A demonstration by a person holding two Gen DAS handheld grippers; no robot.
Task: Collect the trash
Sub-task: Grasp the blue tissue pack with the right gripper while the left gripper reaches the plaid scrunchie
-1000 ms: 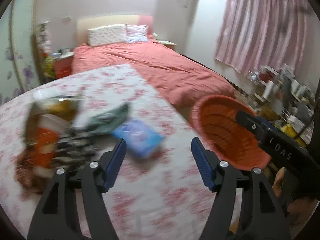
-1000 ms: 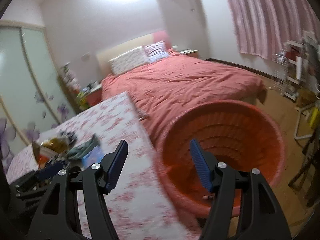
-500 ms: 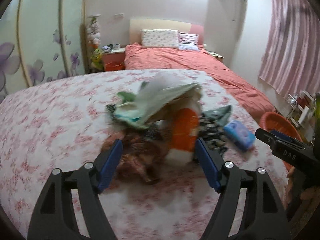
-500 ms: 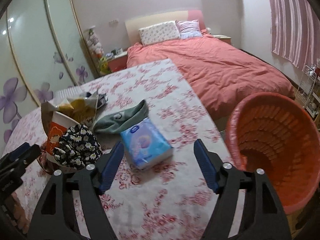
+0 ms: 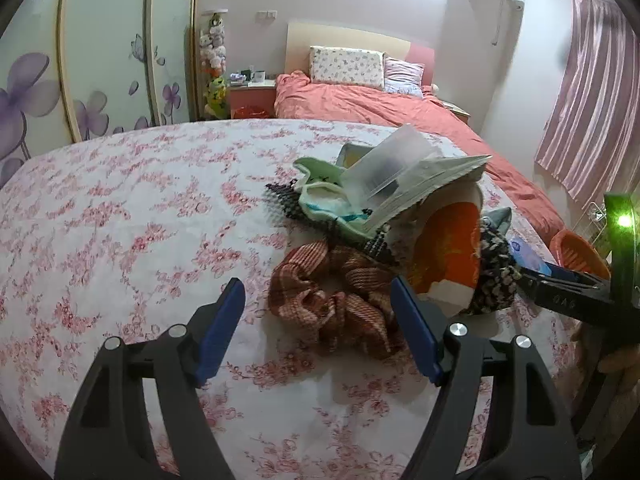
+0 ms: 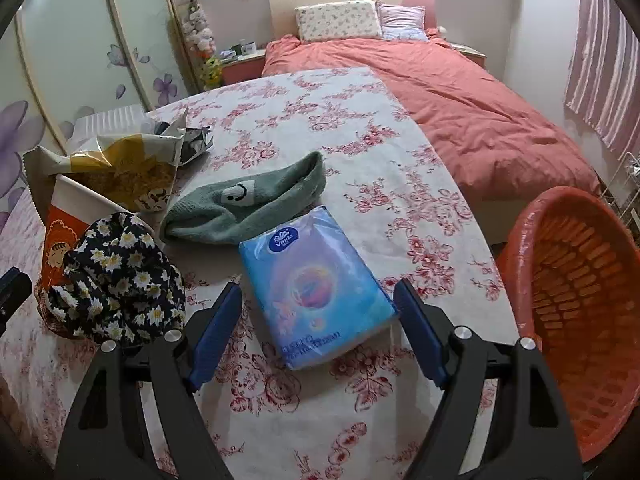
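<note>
Trash lay in a heap on a table (image 6: 400,152) with a white cloth covered in pink flowers. The left gripper (image 5: 318,316) hung over the near part of that heap, with its blue jaws wide apart and nothing between the pads. Its jaws had just been opening. Right past them lay a crumpled brown checked cloth (image 5: 340,300) on the table. Behind the cloth stood an orange paper cup (image 5: 448,256), tipped over on its side, and a black flowery cloth (image 5: 496,276) sat to its right. A clear plastic box (image 5: 392,168) and a pale green wrapper (image 5: 324,196) lay farther back on the heap. The right gripper (image 6: 318,320) also had its jaws spread wide, and they had just been opening too. A blue tissue pack (image 6: 316,288) lay flat on the table between them, but the pads did not touch it. A grey-green sock (image 6: 248,204) with a smiley face lay just behind the pack. A yellow snack bag (image 6: 120,176) was far to the left. An orange basket (image 6: 580,312) stood beside the table's right edge. A bed (image 6: 460,108) with a pink cover was far behind.
</note>
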